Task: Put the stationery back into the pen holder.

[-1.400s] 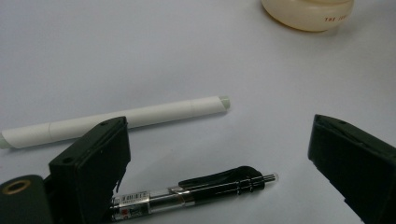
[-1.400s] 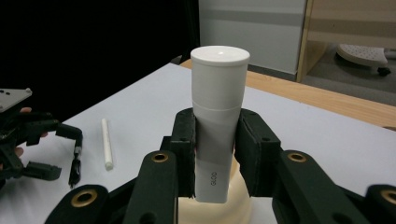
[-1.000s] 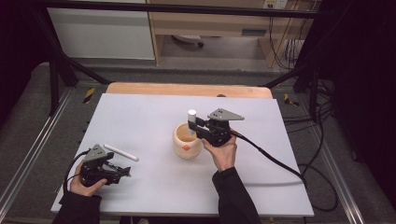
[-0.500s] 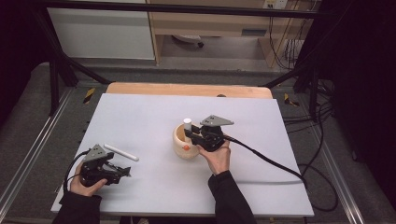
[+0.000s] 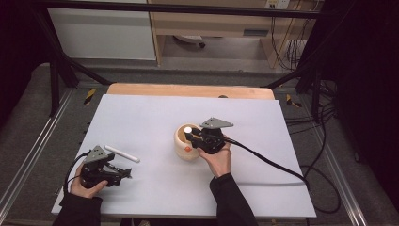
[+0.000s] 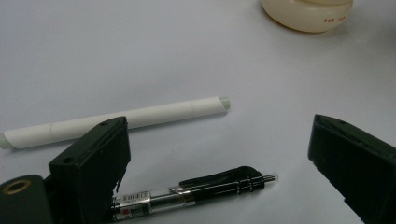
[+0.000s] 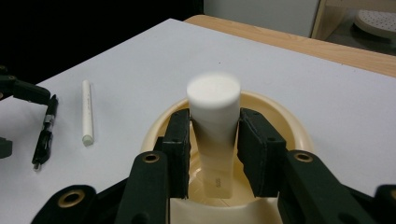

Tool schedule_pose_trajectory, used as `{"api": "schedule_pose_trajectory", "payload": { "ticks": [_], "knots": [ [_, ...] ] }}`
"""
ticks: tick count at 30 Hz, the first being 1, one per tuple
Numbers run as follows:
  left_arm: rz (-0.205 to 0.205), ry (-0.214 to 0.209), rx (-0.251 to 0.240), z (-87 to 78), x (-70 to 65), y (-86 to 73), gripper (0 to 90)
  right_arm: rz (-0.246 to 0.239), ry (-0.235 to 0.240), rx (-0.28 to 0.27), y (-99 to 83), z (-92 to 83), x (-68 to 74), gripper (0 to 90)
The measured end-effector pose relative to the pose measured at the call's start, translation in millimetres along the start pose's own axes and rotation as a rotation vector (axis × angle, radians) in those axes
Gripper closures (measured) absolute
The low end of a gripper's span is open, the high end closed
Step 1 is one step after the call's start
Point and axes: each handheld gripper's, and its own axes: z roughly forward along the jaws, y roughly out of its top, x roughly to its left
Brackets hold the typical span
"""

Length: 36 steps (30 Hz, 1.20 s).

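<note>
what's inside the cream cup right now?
A white cylindrical tube stands upright in the cream cup, its top above the rim, between the right gripper jaws. Its lower end is visible inside; the rest of the cup's floor is hidden by the jaws.

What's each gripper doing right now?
Left gripper: open, black-and-clear pen lying between its jaws, ungripped.
Right gripper: jaws just opening, pads touching white cylindrical tube in cream round cup.
</note>
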Motion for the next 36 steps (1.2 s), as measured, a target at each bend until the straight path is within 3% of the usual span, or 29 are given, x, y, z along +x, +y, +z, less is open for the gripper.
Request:
{"api": "schedule_pose_trajectory", "payload": {
  "ticks": [3, 6, 7, 10, 14, 19, 25, 36],
  "knots": [
    [0.003, 0.001, 0.003, 0.1, -0.2, 0.1, 5.9, -0.004, -0.003, -0.020, 2.7, -4.1, 0.1, 62.3],
    [0.001, 0.001, 0.000, -0.1, -0.5, 0.3, 5.9, 0.000, -0.009, -0.068, 9.6, -12.9, -0.7, 46.5],
    [0.001, 0.001, -0.001, -0.2, -0.4, 0.3, 5.9, 0.000, -0.009, -0.068, 9.6, -12.9, -0.7, 46.5],
    [0.002, 0.001, 0.003, -0.1, 0.0, 0.2, 6.0, -0.010, -0.015, -0.083, 14.2, -20.4, -1.7, 32.3],
    [0.000, 0.001, 0.001, -0.2, -0.4, 0.5, 5.9, -0.040, -0.001, -0.058, 18.8, -31.0, -3.4, 14.8],
    [-0.008, 0.004, 0.000, -2.1, 0.9, 0.9, 5.9, -0.055, 0.000, -0.012, 20.9, -40.3, -4.9, 7.6],
    [-0.016, 0.007, -0.004, -7.1, 3.9, 3.0, 5.6, -0.016, -0.006, 0.037, 13.6, -59.0, -17.1, 1.8],
    [-0.024, 0.016, 0.006, -13.5, 8.1, 5.5, 5.0, 0.010, -0.034, 0.123, -26.9, -90.4, -49.7, 0.9]
  ]
}}
